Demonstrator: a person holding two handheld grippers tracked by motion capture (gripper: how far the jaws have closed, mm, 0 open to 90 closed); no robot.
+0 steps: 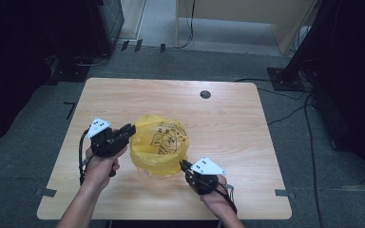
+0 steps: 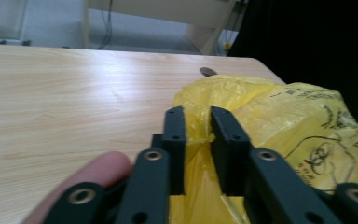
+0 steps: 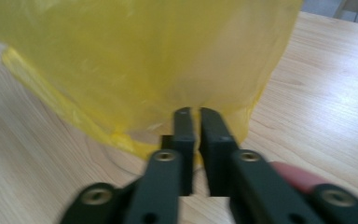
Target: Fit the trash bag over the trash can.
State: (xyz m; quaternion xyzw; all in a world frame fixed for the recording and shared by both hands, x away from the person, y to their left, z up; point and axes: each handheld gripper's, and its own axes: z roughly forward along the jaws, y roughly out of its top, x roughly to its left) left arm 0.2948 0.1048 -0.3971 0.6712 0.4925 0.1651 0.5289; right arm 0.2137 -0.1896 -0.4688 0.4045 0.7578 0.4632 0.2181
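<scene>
A crumpled yellow plastic bag (image 1: pixel 159 142) with black print lies on the wooden table (image 1: pixel 228 123), a little toward the near edge. My left gripper (image 1: pixel 130 129) meets the bag's left side. In the left gripper view its jaws (image 2: pixel 197 112) pinch a fold of the yellow bag (image 2: pixel 279 112). My right gripper (image 1: pixel 183 164) is at the bag's near right corner. In the right gripper view its jaws (image 3: pixel 192 112) stand almost together on the lower edge of the yellow bag (image 3: pixel 144 60), which rises in front of them.
A dark round cable hole (image 1: pixel 205 94) sits in the table's far side, also seen as a cable hole (image 2: pixel 208 71) beyond the bag. Black stands and cables (image 1: pixel 290 90) lie on the grey floor around the table. Pale wooden furniture (image 1: pixel 247 14) stands behind.
</scene>
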